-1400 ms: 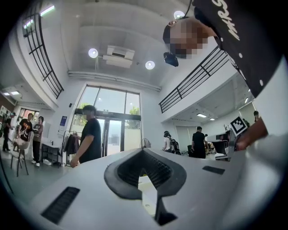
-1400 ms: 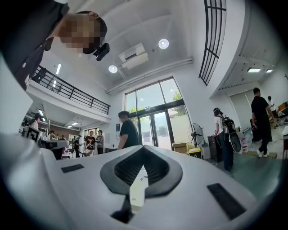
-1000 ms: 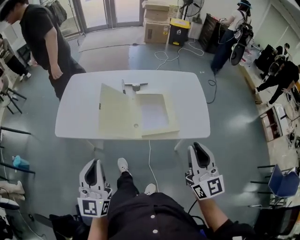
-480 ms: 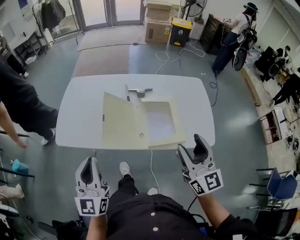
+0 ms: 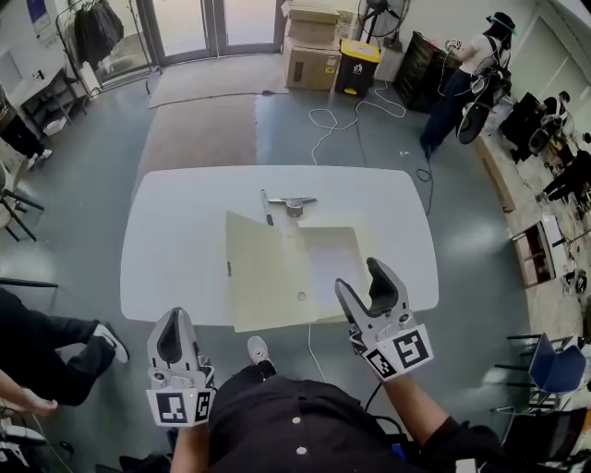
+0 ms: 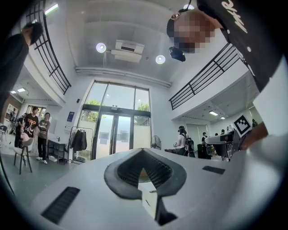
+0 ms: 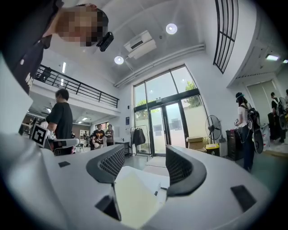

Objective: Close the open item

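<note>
While the open folder (image 5: 268,272) lies on the white table (image 5: 175,240), cover spread toward 9 o'clock, the right gripper (image 5: 362,280) hovers at the folder's 5 o'clock, jaws wide apart and empty. The left gripper (image 5: 174,331) hangs off the table at 7 o'clock, jaws together on nothing. Grey floor (image 5: 83,185) surrounds the table; glass doors (image 5: 222,18) and cardboard boxes (image 5: 309,46) stand at 12 o'clock

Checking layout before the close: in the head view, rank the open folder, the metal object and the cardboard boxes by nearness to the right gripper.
1. The open folder, on the table just ahead of the right gripper.
2. The metal object, near the table's far edge.
3. The cardboard boxes, on the floor well beyond the table.
</note>
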{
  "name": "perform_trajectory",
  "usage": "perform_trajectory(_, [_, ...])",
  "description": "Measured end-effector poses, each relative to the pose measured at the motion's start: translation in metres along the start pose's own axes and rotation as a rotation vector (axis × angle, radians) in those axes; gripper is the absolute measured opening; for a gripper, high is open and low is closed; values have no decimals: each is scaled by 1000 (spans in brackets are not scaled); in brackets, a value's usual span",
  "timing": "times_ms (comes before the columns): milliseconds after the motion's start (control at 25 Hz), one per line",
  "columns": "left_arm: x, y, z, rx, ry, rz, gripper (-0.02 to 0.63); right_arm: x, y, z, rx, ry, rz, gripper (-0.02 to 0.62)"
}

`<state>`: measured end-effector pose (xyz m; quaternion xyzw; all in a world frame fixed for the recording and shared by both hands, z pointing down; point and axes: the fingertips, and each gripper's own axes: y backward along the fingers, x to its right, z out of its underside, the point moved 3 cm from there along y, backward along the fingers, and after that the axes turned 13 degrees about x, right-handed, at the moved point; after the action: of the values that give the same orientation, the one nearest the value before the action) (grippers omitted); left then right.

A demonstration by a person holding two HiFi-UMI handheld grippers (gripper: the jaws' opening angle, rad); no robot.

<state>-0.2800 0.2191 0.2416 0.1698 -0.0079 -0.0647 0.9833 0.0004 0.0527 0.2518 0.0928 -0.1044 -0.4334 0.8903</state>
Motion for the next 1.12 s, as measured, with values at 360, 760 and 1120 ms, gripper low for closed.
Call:
perform_trajectory(360, [-50, -29, 22, -49, 33, 50, 15, -45, -84, 38, -120, -48, -125, 288])
perform_trajectory(760, [-58, -24, 58, -154, 29, -34, 15, -136, -108, 141, -443, -142, -152, 288])
perform_trajectory(1120, [-51, -11, 86, -269, 42, -54, 15, -186, -104, 220, -630, -17, -132, 305])
